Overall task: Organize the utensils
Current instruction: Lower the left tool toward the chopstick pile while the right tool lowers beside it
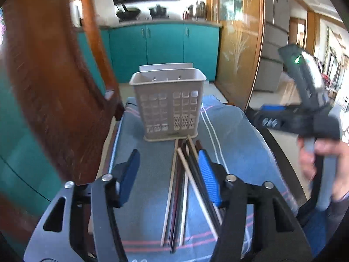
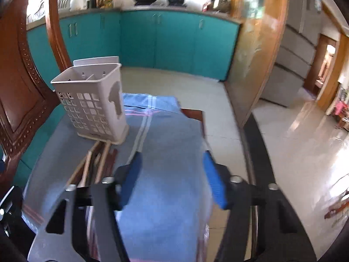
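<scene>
In the left wrist view, the left tool (image 1: 169,174) is seen low over a blue cloth (image 1: 235,135) spread on the table, its two blue pads held wide apart with nothing between them. A bundle of chopsticks (image 1: 185,187) — pale, dark and reddish ones — lies on the cloth, running from near to far. The bundle sits just inside the right pad, part of it hidden behind that pad. The far tips of the chopsticks reach the foot of a grey basket (image 1: 168,107), which stands upright on the cloth at the far middle. The basket's walls are pierced with square holes. At the right, the right tool (image 1: 270,115) is seen blurred and raised above the table, gripped by a hand (image 1: 322,159); its fingers point left, but their spread cannot be told here. A brown chair back (image 1: 50,91) fills the left side, and teal cabinets (image 1: 165,43) line the far wall.

In the right wrist view, the right tool (image 2: 172,176) is shown with its blue pads spread and empty, above the cloth (image 2: 165,144). The basket (image 2: 93,102) stands upright at the far left, a divider visible inside it. The chopsticks (image 2: 100,163) lie at the near left, their far ends touching the basket's base — well to the left of the tool. Pale floor (image 2: 294,152) is seen at the right.
</scene>
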{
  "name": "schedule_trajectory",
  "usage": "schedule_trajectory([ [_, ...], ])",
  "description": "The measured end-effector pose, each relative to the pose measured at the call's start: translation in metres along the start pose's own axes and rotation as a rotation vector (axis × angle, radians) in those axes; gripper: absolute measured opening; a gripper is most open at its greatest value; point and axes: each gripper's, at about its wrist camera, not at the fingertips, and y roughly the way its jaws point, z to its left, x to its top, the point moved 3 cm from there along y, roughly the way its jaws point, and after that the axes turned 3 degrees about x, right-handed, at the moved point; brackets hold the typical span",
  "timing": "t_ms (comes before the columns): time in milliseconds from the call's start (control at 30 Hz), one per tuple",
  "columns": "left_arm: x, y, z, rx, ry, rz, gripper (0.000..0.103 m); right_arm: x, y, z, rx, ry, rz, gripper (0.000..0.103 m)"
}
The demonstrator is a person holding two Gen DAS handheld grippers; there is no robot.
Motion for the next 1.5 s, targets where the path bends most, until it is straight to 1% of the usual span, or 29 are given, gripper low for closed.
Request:
schedule_trajectory([
  [33,0.016,0.014,-0.002,-0.001,0.013,0.022,0.051,0.003,0.011,0.004,0.038,0.021,0.035,0.047],
  [67,0.021,0.020,-0.004,0.006,0.023,0.026,0.045,0.003,0.021,0.005,0.092,0.053,0.069,0.045],
  [100,0.026,0.029,-0.005,0.022,0.038,0.030,0.035,0.002,0.029,0.004,0.136,0.091,0.093,0.043],
  [133,0.029,0.040,-0.005,0.038,0.053,0.036,0.031,-0.005,0.037,0.005,0.160,0.113,0.115,0.041],
  [167,0.027,0.048,-0.003,0.037,0.051,0.045,0.025,-0.011,0.045,0.009,0.174,0.106,0.138,0.037],
  [200,0.023,0.056,-0.001,0.028,0.039,0.058,0.024,-0.018,0.052,0.015,0.194,0.086,0.162,0.035],
  [267,0.009,0.076,0.008,0.005,-0.015,0.121,0.024,-0.030,0.062,0.028,0.248,0.052,0.208,0.032],
  [300,0.003,0.085,0.012,-0.004,-0.044,0.159,0.024,-0.034,0.066,0.035,0.265,0.036,0.228,0.031],
  [333,-0.002,0.097,0.019,-0.016,-0.090,0.217,0.024,-0.037,0.071,0.043,0.274,0.014,0.239,0.031],
  [367,-0.005,0.106,0.024,-0.038,-0.127,0.252,0.024,-0.040,0.075,0.049,0.280,0.003,0.244,0.031],
  [433,-0.007,0.116,0.034,-0.072,-0.182,0.288,0.024,-0.045,0.085,0.059,0.294,-0.009,0.269,0.031],
  [533,-0.011,0.126,0.039,-0.071,-0.200,0.320,0.024,-0.051,0.096,0.068,0.323,-0.002,0.303,0.031],
  [600,-0.013,0.128,0.037,-0.070,-0.192,0.336,0.025,-0.052,0.098,0.073,0.320,-0.011,0.301,0.031],
  [700,-0.019,0.129,0.029,-0.062,-0.174,0.361,0.029,-0.055,0.098,0.078,0.308,-0.033,0.304,0.030],
  [800,-0.027,0.135,0.026,-0.060,-0.170,0.384,0.029,-0.059,0.094,0.081,0.288,-0.067,0.315,0.029],
  [867,-0.031,0.136,0.023,-0.064,-0.153,0.390,0.029,-0.061,0.090,0.078,0.274,-0.106,0.327,0.029],
  [933,-0.038,0.139,0.018,-0.056,-0.126,0.397,0.031,-0.065,0.087,0.075,0.265,-0.118,0.334,0.029],
  [1000,-0.043,0.139,0.016,-0.052,-0.108,0.404,0.033,-0.065,0.084,0.068,0.246,-0.122,0.336,0.029],
  [1133,-0.053,0.141,0.013,-0.053,-0.089,0.423,0.033,-0.065,0.079,0.056,0.232,-0.105,0.325,0.029],
  [1300,-0.061,0.144,0.008,-0.056,-0.071,0.427,0.033,-0.067,0.074,0.057,0.215,-0.117,0.316,0.029],
  [1367,-0.057,0.145,0.009,-0.056,-0.073,0.437,0.033,-0.063,0.082,0.054,0.213,-0.120,0.317,0.030],
  [1467,-0.059,0.145,0.008,-0.056,-0.068,0.440,0.033,-0.063,0.084,0.057,0.216,-0.112,0.320,0.030],
  [1500,-0.054,0.149,0.009,-0.056,-0.066,0.441,0.033,-0.063,0.083,0.057,0.216,-0.108,0.321,0.030],
])
